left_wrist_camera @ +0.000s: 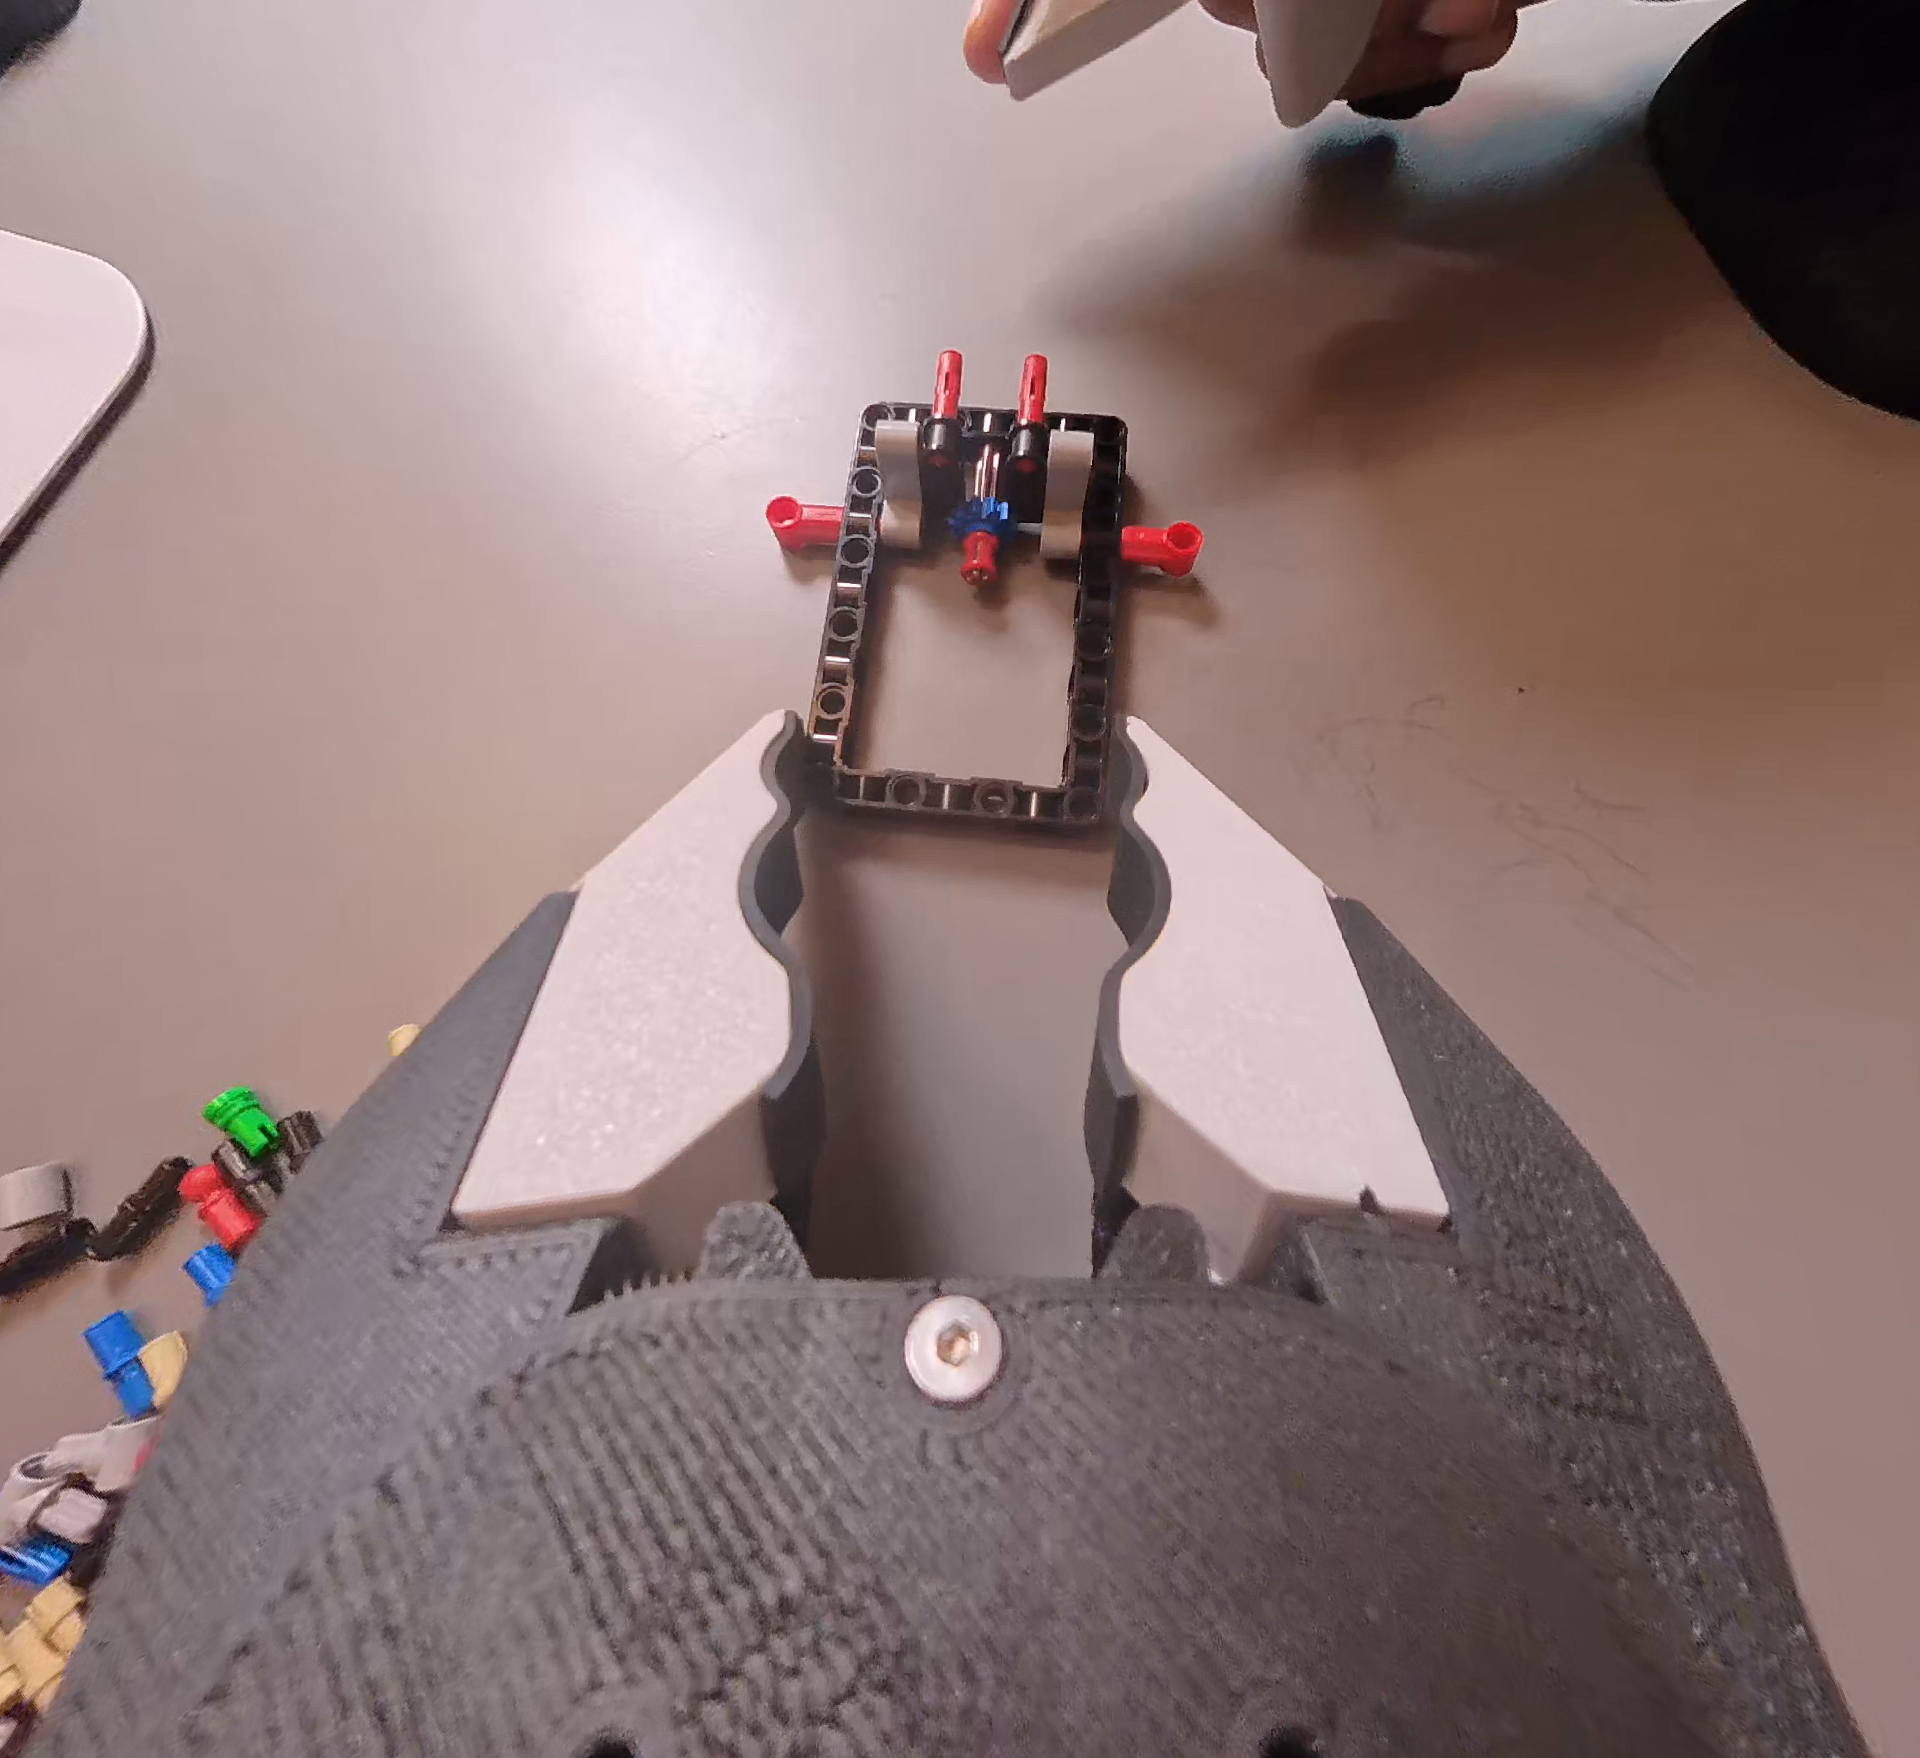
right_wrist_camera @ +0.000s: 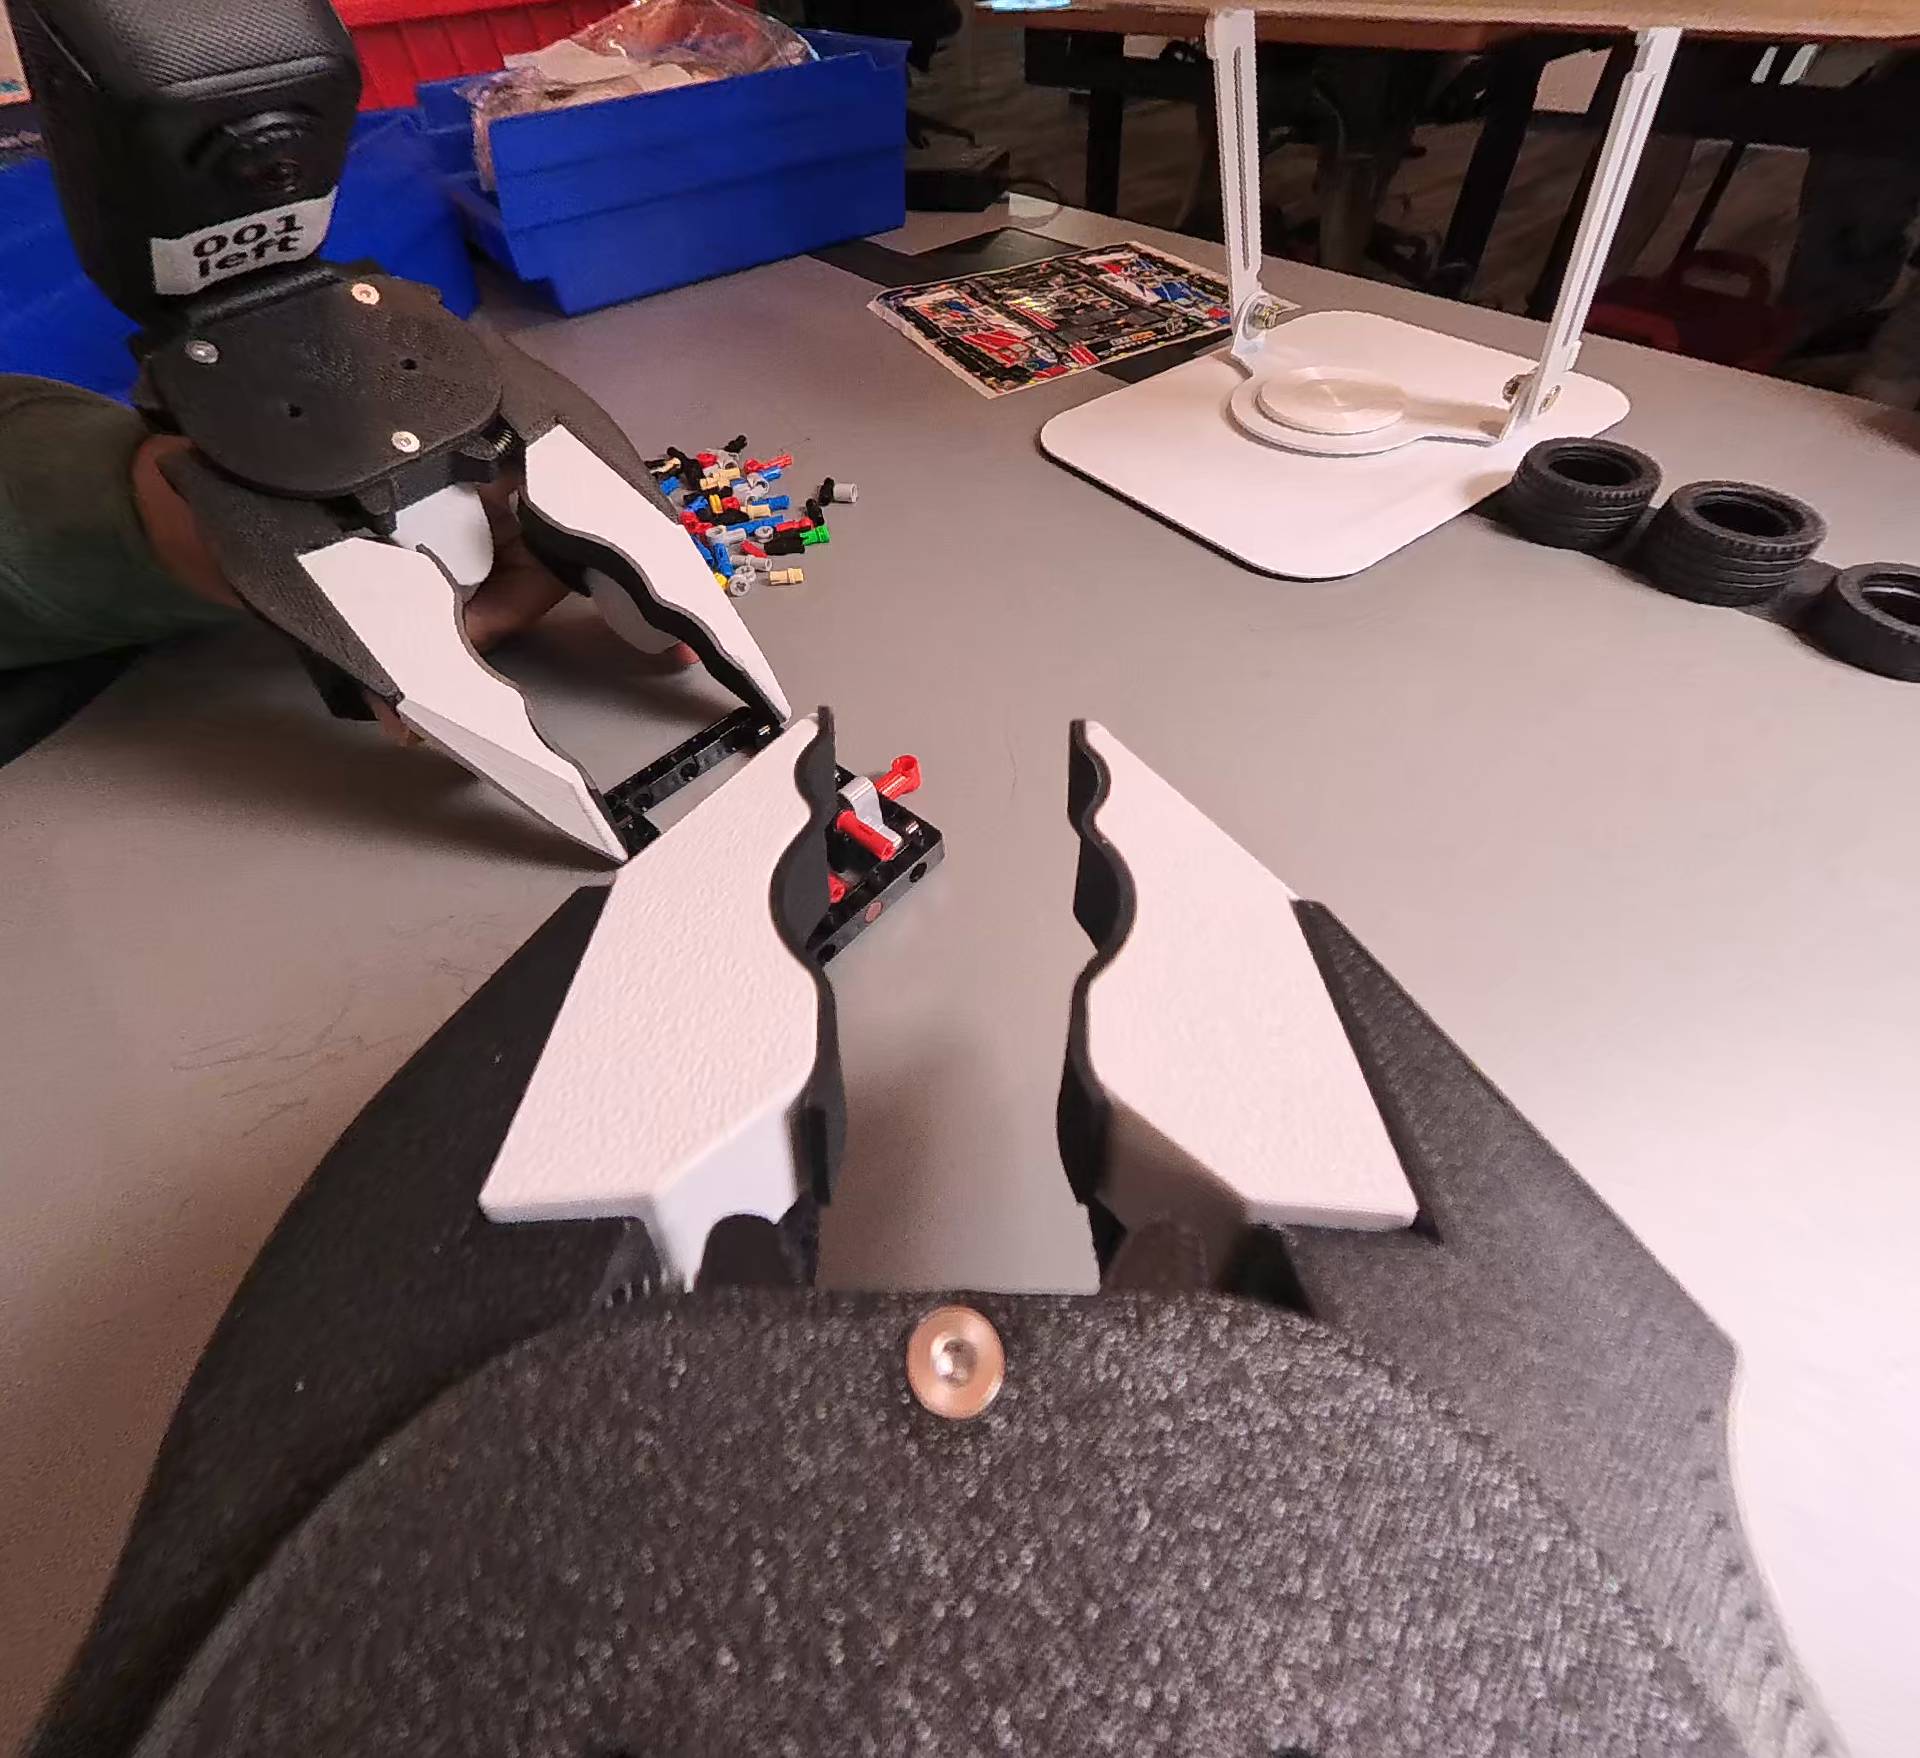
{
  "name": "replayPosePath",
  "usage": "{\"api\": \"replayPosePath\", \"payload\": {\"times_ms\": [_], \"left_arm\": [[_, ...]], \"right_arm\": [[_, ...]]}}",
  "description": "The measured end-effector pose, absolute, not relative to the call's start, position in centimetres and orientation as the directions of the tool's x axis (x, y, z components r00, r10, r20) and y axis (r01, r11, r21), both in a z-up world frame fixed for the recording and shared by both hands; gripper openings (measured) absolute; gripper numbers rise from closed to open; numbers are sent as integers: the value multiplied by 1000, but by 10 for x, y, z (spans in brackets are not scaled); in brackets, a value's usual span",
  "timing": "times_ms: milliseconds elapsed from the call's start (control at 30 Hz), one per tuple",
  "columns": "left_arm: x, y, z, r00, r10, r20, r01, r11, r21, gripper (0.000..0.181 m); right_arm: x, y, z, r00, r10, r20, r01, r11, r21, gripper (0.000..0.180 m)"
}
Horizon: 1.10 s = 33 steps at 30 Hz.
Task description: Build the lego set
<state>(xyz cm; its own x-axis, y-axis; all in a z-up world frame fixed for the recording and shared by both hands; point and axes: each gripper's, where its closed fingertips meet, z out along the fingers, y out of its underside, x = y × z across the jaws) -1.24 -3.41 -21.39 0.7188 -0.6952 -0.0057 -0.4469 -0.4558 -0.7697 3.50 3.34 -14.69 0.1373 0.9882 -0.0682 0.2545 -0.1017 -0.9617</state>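
A black rectangular lego frame (left_wrist_camera: pixel 847 628) lies flat on the grey table (left_wrist_camera: pixel 416 565). At its far end it carries two grey pieces, a small blue gear (left_wrist_camera: pixel 979 519) and red pins that stick out forward and to both sides. My left gripper (left_wrist_camera: pixel 961 742) is shut on the frame's near end, one fingertip against each long side. In the right wrist view the frame (right_wrist_camera: pixel 904 861) lies partly behind my right finger, with the left gripper (right_wrist_camera: pixel 696 773) on it. My right gripper (right_wrist_camera: pixel 951 742) is open and empty just above the frame's pin end; in the left wrist view it (left_wrist_camera: pixel 920 15) hovers beyond the frame.
A pile of small loose lego pieces (right_wrist_camera: pixel 748 513) lies behind the left gripper and shows in the left wrist view (left_wrist_camera: pixel 208 1189). A white stand's base (right_wrist_camera: pixel 1340 461), black tyres (right_wrist_camera: pixel 1725 534), a printed sheet (right_wrist_camera: pixel 1060 316) and blue bins (right_wrist_camera: pixel 686 160) sit farther back. The grippers' ends are close to 11 cm from one another.
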Motion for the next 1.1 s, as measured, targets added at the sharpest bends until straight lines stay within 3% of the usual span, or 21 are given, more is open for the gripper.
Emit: {"api": "replayPosePath", "payload": {"times_ms": [233, 500, 667, 767, 900, 967, 1100], "left_arm": [[-18, -31, -211, 720, -694, -34, -454, -433, -779, 58], [-28, -22, -160, 773, -633, 44, -223, -335, -916, 62], [-65, -9, -99, 876, -481, 33, -29, -120, -992, 49], [-90, -3, -72, 923, -383, -26, -37, -21, -999, 22], [-114, 9, -34, 954, -287, -87, -72, 60, -996, 0], [-126, 18, -21, 967, -236, -90, -75, 73, -995, 0], [-146, 31, 0, 982, -187, -36, -16, 109, -994, 0]], "right_arm": [[36, 32, -144, 134, 989, -64, 249, -96, -964, 42], [38, 32, -133, 142, 988, -67, 204, -96, -974, 42], [42, 39, -120, 190, 979, -68, 137, -95, -986, 43], [41, 44, -110, 220, 974, -59, 86, -80, -993, 41], [29, 58, -75, 300, 953, 45, 12, 44, -999, 19], [20, 65, -50, 340, 932, 122, -16, 135, -991, 0], [-21, 82, -12, 343, 924, 171, -22, 190, -982, 0]]}}
